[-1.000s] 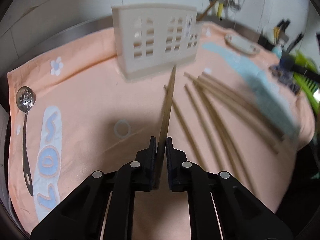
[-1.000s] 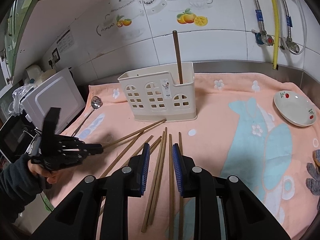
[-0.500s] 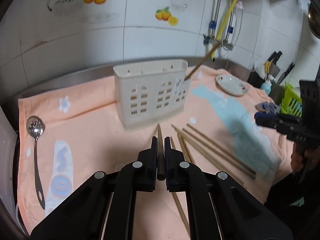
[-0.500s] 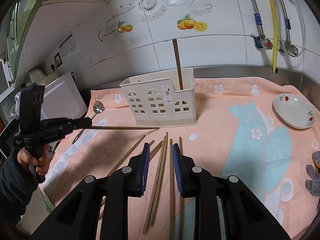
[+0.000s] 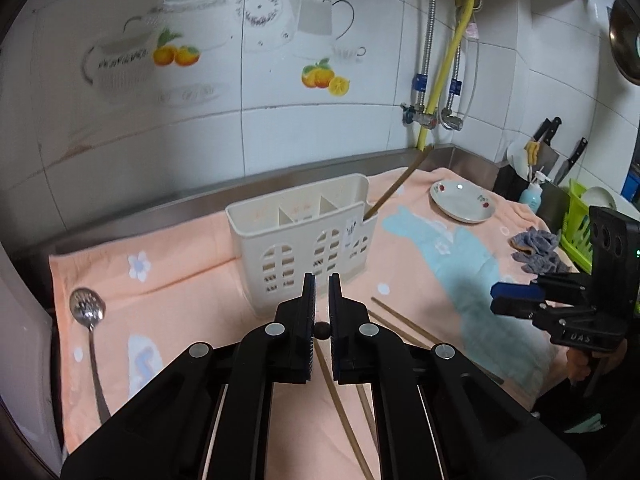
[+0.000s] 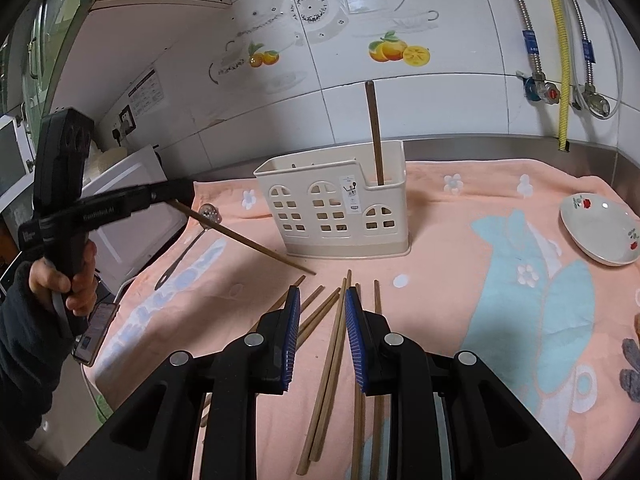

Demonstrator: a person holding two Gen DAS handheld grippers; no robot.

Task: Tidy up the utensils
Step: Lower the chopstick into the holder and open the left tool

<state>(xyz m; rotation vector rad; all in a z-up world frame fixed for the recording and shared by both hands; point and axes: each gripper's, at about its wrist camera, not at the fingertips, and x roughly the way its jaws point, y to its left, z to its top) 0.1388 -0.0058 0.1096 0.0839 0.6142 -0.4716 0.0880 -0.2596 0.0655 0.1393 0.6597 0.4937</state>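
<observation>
A cream utensil caddy [image 5: 304,236] [image 6: 336,208] stands on the peach towel [image 6: 460,240], with one brown chopstick [image 6: 375,132] upright in its right compartment. My left gripper [image 5: 321,286] is shut on a wooden chopstick [image 6: 244,238], held in the air in front of the caddy with its tip pointing down at the towel; in the left wrist view only its butt end [image 5: 321,330] shows between the jaws. My right gripper [image 6: 320,300] is open and empty above several loose chopsticks [image 6: 332,356] lying on the towel.
A slotted metal spoon [image 5: 89,320] lies at the towel's left end. A white dish [image 6: 600,228] sits at the right, with a grey rag [image 5: 536,248] near it. Knives and a green rack [image 5: 576,220] stand at the far right. A phone [image 6: 94,332] lies at the left edge.
My left gripper has lifted and tilted up with the chopstick, so the stick's tip now points down toward the towel before the caddy. The right gripper has stayed put.
</observation>
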